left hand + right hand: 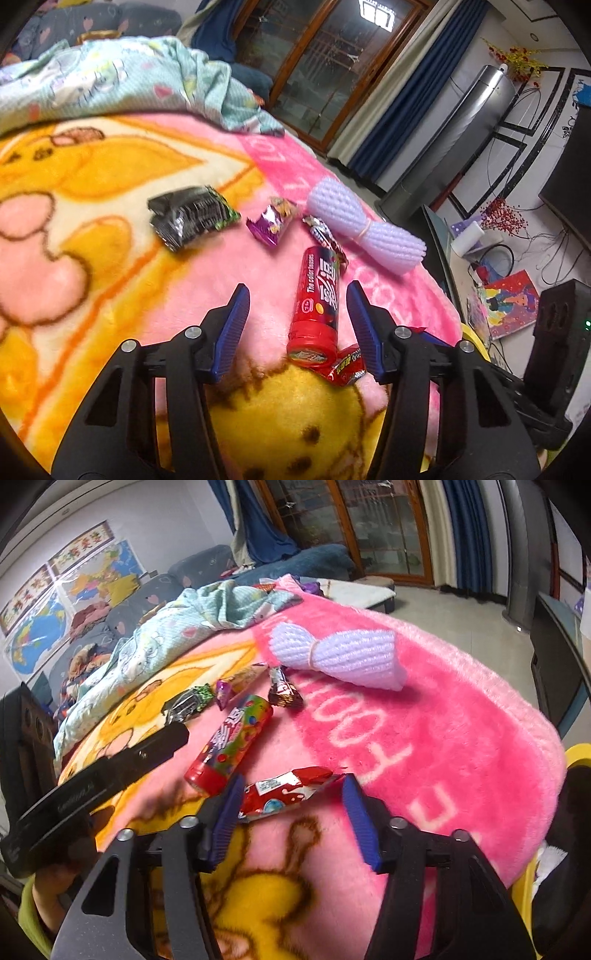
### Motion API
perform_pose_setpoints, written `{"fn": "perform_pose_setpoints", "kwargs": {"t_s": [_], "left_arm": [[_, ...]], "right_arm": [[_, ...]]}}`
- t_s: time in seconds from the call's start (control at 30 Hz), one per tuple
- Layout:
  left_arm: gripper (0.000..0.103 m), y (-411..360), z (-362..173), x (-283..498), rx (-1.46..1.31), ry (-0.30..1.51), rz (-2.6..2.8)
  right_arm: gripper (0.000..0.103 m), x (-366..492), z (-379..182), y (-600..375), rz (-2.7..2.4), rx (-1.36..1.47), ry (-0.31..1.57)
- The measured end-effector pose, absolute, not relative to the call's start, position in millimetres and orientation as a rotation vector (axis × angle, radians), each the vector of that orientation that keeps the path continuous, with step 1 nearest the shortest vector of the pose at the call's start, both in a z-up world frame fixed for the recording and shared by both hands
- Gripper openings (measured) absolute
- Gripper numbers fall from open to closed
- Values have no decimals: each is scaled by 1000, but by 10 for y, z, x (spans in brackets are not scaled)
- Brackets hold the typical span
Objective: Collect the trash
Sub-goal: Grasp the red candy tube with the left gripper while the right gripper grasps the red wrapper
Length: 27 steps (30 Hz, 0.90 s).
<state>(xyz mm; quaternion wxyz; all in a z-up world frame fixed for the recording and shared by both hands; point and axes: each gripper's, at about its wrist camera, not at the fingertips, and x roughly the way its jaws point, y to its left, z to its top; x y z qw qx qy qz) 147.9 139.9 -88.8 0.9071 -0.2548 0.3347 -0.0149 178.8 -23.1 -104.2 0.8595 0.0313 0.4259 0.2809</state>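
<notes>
Several snack wrappers lie on a pink and yellow cartoon blanket (92, 206). A red candy tube (316, 306) lies between the fingers of my left gripper (297, 291), nearer the right pad; the pads do not press on it, so the gripper is open. A red wrapper (345, 363) lies at the tube's near end. In the right wrist view that red wrapper (284, 790) lies flat between the pads of my right gripper (292, 781), which is open. Further off lie a black-green wrapper (188, 218), a purple wrapper (273, 221) and a brown wrapper (284, 692).
A lilac knitted roll (365, 232) tied with a rubber band lies behind the wrappers. A light blue quilt (129, 81) is bunched at the far side. A yellow container rim (576, 760) shows past the blanket's right edge. A black speaker (554, 332) stands on the floor.
</notes>
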Motion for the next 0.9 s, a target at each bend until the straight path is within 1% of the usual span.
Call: {"fn": "perform_pose_setpoints", "kwargs": {"t_s": [0.03, 0.17, 0.23, 0.3, 0.4, 0.43, 0.5, 0.57, 0.9], "left_arm": [[47, 1391, -901, 1494, -529, 698, -36], [44, 1346, -984, 1559, -537, 740, -58], [44, 1327, -1007, 1573, -541, 754, -68], [43, 1298, -1036, 1584, -546, 772, -81], [40, 1256, -1070, 1597, -540, 792, -94], [40, 1241, -1071, 1604, -534, 795, -97], [35, 1219, -1077, 1609, -525, 802, -104], [27, 1205, -1093, 1614, -525, 812, -107], [26, 1167, -1076, 1594, -504, 820, -115]], "right_arm": [[47, 1821, -1071, -233, 588, 77, 906], [31, 1921, -1170, -254, 591, 123, 947], [28, 1937, -1203, -274, 596, 147, 948], [20, 1928, -1210, -282, 603, 139, 943], [14, 1915, -1215, -303, 615, 133, 940], [13, 1909, -1214, -310, 619, 130, 938], [11, 1890, -1199, -328, 624, 125, 931], [10, 1860, -1174, -347, 630, 118, 921], [8, 1728, -1050, -429, 631, 62, 861]]}}
